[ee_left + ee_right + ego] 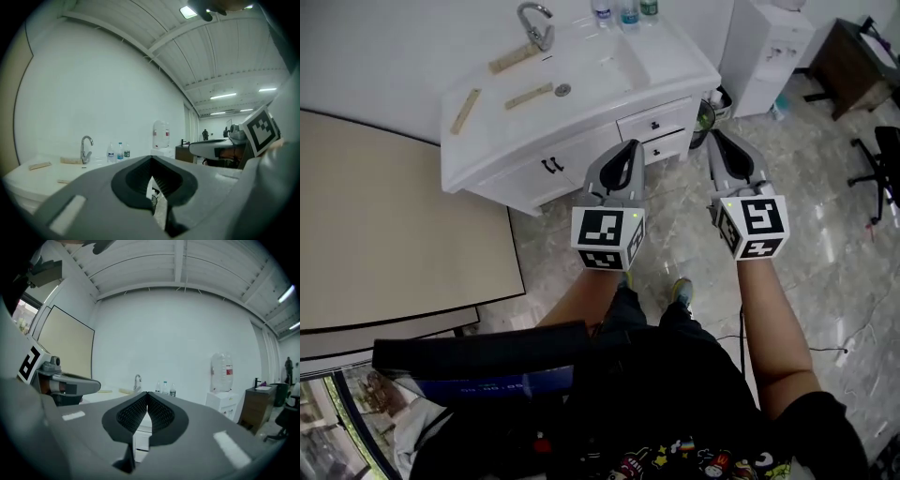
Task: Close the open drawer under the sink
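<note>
Head view: left gripper (pixel 629 144), jaws closed like right gripper (pixel 715 135), partly hides drawer (pixel 667 147).

**Item count: sink area, floor and hand-held gear**

One sink unit (pixel 483 157), fitted with one tap (pixel 536 23), one drain (pixel 562 90), two drawers, upper (pixel 654 122) and lower (pixel 666 147), and two door handles (pixel 551 165); on its top, three bottles (pixel 602 9) (pixel 628 11) (pixel 649 7) and three pale strips (pixel 514 58) (pixel 466 110) (pixel 530 95); one water dispenser (pixel 766 47) carrying one jug (pixel 222 371); one brown desk (pixel 853 61); one black chair (pixel 883 164); one beige board (pixel 394 234); two grippers, namely left gripper (pixel 630 143) and right gripper (pixel 715 134), each bearing one marker cube (pixel 607 239) (pixel 755 228), two cubes in all; ceiling lights not tallied, since they are only partly in view.
</note>
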Demonstrator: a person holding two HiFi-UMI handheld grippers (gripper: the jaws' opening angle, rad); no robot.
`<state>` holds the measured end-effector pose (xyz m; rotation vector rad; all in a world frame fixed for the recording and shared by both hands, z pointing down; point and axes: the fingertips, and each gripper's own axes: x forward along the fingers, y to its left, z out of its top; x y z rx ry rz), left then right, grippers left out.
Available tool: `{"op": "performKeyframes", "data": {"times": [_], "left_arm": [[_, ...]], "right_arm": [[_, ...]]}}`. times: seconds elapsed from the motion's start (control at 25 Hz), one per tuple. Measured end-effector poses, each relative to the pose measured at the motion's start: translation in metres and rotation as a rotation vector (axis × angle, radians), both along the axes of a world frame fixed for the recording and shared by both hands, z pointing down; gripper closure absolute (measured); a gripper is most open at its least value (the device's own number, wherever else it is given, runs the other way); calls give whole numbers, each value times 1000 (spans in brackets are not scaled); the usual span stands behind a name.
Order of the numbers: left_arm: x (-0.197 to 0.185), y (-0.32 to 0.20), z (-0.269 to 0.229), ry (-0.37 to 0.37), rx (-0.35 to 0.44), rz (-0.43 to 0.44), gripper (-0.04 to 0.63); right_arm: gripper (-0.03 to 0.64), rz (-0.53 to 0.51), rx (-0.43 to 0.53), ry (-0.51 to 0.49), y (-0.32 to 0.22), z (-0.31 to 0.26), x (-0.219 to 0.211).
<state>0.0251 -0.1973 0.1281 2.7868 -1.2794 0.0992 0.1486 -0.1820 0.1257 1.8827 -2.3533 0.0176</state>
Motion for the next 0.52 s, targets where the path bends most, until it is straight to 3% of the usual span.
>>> {"op": "performKeyframes", "data": {"times": [0.2,0.52], "left_arm": [[-3,7,-5,21,-8,-47,595],[-4,12,-1,13,0,-48,595]], "right_arm": [[586,-33,-6,1,7,-4,2],[588,-48,15,-3,3,-5,-7]]}}
